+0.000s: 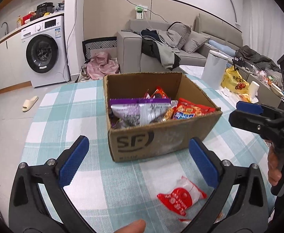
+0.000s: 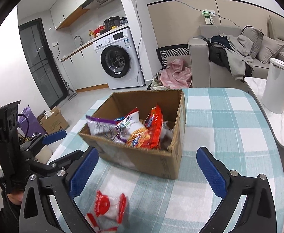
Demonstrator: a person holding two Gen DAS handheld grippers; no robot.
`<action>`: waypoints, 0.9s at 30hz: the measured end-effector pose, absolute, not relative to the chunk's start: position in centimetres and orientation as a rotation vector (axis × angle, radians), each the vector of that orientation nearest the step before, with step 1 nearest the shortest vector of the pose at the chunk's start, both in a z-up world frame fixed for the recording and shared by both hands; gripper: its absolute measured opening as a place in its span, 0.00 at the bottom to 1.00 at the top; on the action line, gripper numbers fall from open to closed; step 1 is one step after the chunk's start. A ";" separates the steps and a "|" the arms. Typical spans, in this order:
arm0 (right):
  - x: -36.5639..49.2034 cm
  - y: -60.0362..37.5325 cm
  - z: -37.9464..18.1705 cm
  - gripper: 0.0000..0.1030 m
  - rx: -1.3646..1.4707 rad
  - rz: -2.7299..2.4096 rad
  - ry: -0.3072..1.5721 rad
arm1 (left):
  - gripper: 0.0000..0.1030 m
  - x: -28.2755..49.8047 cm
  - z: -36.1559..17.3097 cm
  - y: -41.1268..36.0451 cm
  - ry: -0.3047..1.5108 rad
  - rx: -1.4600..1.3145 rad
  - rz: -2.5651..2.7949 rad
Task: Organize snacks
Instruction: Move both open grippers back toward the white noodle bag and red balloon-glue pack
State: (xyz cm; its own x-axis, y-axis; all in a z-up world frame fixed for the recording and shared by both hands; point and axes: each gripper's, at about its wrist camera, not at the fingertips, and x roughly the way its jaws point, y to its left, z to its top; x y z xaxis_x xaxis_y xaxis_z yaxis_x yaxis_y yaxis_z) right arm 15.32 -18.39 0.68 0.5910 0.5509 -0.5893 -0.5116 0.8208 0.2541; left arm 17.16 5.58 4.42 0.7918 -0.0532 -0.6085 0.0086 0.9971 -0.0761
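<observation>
we hold both grippers wide open over a table [image 1: 50, 120] draped in a woven cloth of pale teal and white checks. the left gripper [image 1: 138, 165] shows ribbed blue pads on black angular arms, nothing between them; the right gripper [image 2: 147, 171] is the same, jaws spread and empty. ahead stands a box [image 1: 161, 139] of brown corrugated card, flaps gone, its cut edges rough, a black logo printed on the near wall. inside it lie crinkly snack bags: a glossy silver one with a purple band [image 1: 140, 110] and a red and orange one [image 1: 190, 110] leaning against the right wall. on the cloth just before the box, apart from it, lies a small packet [image 1: 180, 196] of clear film with a red printed label, white lumps inside. it sits low between the left gripper's arms, untouched by the pads. a fingertip [image 1: 132, 227] shows at the bottom edge.
</observation>
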 end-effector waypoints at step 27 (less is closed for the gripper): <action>7.1 -20.0 -2.7 1.00 0.052 0.613 0.797 | 0.99 5.7 3.7 5.6 0.634 -0.068 -0.002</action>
